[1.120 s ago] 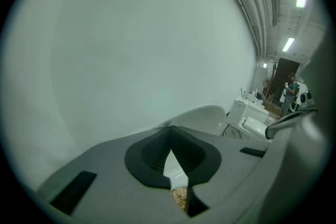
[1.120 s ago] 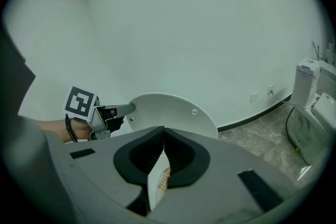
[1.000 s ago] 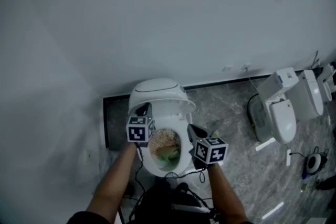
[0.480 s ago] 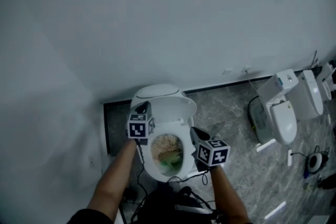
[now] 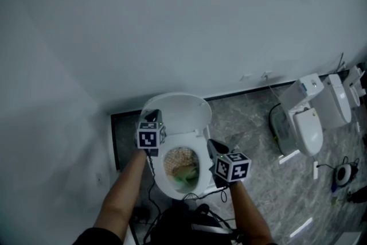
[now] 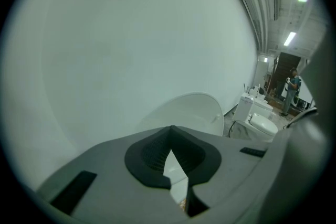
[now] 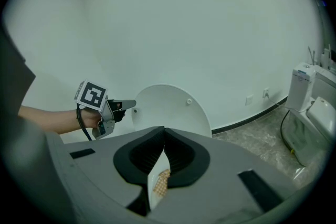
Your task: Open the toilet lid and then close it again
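A white wall (image 5: 172,20) runs close behind the toilet, met by a dark baseboard (image 5: 241,92) and a grey marbled floor (image 5: 252,129). Off to the right, well apart, stand two more toilets (image 5: 307,117) with a black cable (image 5: 270,120) looping beside the nearer one, and the left gripper view shows a person (image 6: 292,89) far off in a doorway. The toilet lid (image 5: 182,112) stands raised, its back near the wall and little room behind it, while its front face and right edge are free. The left gripper (image 5: 152,117), jaws pressed together on nothing, has its tip at the lid's left edge; whether it touches I cannot tell. The right gripper (image 5: 210,143), likewise closed and empty, hovers over the right side of the seat (image 5: 205,175), apart from the lid. The floor to the right of the toilet is open; on the left a second wall face closes in. The bowl (image 5: 172,181) lies uncovered and holds a tan netted thing (image 5: 179,155) with a green thing (image 5: 187,172) just below it.
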The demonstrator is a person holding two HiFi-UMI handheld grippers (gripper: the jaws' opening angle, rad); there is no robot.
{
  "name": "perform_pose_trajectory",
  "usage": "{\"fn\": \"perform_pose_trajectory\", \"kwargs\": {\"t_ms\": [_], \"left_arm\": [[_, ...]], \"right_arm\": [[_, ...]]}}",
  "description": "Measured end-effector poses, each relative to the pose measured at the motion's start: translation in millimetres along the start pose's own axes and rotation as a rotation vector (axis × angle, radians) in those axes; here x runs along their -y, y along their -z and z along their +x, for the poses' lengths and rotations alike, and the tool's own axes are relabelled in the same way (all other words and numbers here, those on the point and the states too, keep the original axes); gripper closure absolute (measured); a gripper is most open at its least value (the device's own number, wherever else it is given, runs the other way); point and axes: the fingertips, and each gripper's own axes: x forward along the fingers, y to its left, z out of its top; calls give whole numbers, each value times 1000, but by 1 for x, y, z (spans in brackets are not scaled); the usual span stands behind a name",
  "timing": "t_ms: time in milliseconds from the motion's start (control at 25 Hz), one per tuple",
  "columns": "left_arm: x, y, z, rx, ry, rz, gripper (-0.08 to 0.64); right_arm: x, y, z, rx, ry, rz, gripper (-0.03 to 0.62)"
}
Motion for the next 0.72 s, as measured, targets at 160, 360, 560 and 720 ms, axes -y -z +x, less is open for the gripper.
{"fn": "perform_pose_trajectory", "kwargs": {"t_ms": [160, 360, 560, 720], "left_arm": [[4, 4, -7, -3, 9, 3, 552], [-6, -2, -18, -1, -3, 18, 552], [-19, -10, -20, 2, -2, 89, 545], [-29, -13, -17, -19, 4, 121, 499]], "right_arm": [[-4, -5, -1, 17, -10, 0, 581], [-12, -16, -3, 41, -27, -11, 581], [-19, -21, 1, 41, -38, -28, 581], [-25, -19, -1, 30, -42, -31, 581]]}}
